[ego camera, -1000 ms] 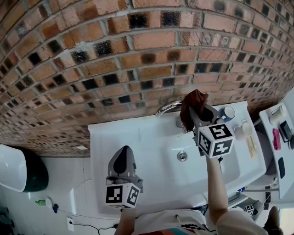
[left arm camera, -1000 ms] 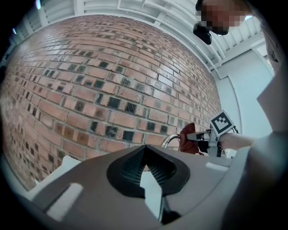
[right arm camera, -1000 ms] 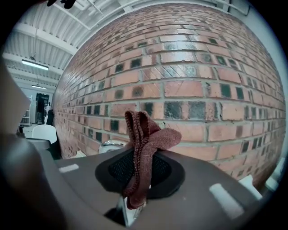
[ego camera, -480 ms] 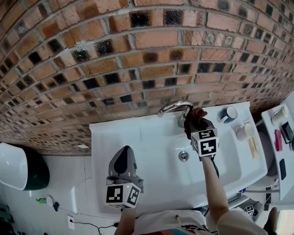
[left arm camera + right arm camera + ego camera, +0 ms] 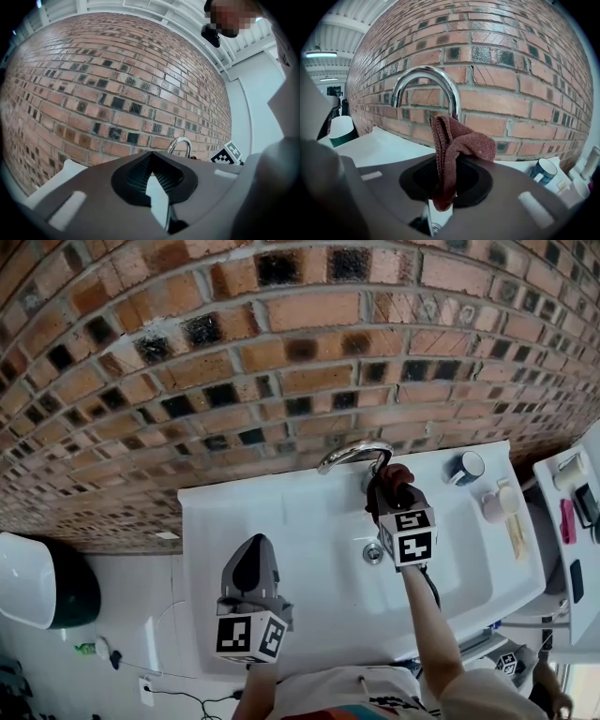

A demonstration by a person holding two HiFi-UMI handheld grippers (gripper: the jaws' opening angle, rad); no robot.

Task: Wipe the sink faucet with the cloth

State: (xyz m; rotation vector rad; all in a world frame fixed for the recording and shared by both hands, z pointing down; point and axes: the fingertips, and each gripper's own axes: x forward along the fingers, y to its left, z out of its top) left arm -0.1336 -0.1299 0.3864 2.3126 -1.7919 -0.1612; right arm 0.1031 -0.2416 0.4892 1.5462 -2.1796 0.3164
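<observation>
A: Cloth (image 5: pixel 451 140) first: dark red, bunched, clamped between the jaws of the right gripper (image 5: pixel 388 491) and held up at the upright of the faucet (image 5: pixel 425 75). Touching or just short of it, hard to call.

B: Left gripper (image 5: pixel 251 563) well apart, low over the left side of the sink (image 5: pixel 281 512). Jaws pressed together on nothing.

A: Risks from here? Looks like a thin pinch on one fold, so liable to pull free under a hard rub round the chrome.

B: Or worse — bare jaw plastic scraping the spout, given so little fabric past the tips. Also a mug (image 5: pixel 542 171) and small containers (image 5: pixel 494 506) on the right ledge, near enough to get knocked by a wide sweep.

A: Now the views. From the head, only a dark lump under the arch of the spout, jaws hidden behind the marker cube (image 5: pixel 407 537).

B: Far plainer from the right gripper view — knit weave, top fold flopping right, tail hanging down into the jaw gap. Nothing there of the basin or drain, though. From the left gripper view, just the top of the arch against the brick wall (image 5: pixel 112 84) above closed jaws, cloth too small to make out.
</observation>
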